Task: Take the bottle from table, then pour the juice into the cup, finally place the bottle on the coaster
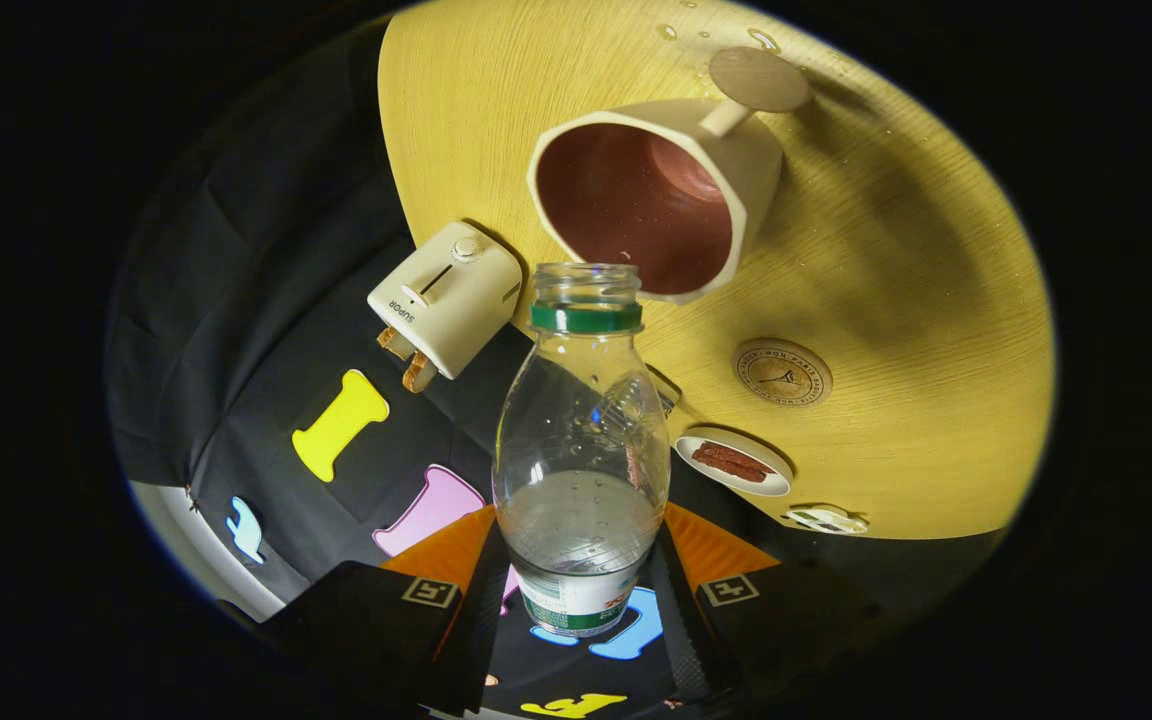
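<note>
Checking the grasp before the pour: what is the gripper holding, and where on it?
The gripper holds the bottle, both fingers pressing its lower body by the label.

The bottle (581, 450) base is hidden between the gripper (578, 600) fingers. Cup (656, 190) base faces away, unseen. The small dish (826, 519) contents are too small to tell.

cup (656, 190) blocks beyond bottle (581, 440)

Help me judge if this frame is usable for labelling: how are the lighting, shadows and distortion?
Gripper view: strong fisheye bends the table edge; the cup casts a broad soft shadow; small glints on the bottle, which is sharp between the gripper fingers; the dark wall is dim.
</note>
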